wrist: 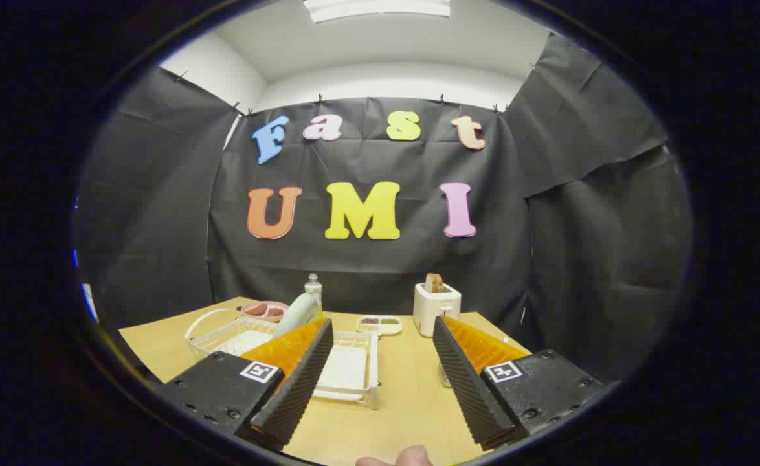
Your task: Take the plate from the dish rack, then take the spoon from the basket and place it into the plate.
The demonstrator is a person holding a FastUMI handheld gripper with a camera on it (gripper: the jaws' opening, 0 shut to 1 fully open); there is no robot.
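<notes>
My gripper (381, 322) is held open above the wooden table (406, 401), with nothing between its fingers. A white dish rack (372, 372) lies just ahead, partly behind the left finger (299, 375). A pale green plate (296, 312) stands tilted in the rack's far end, right at the left fingertip. Left of the rack sits a white wire basket (221, 330) with an arched handle. Its contents are mostly hidden by the finger, and I cannot make out a spoon in it.
Beyond the basket sit a pink dish (265, 310) and a clear bottle (314, 286). A white toaster (436, 309) with bread stands at the back right, a small divided tray (380, 323) beside it. A person's fingertip (412, 456) shows near me.
</notes>
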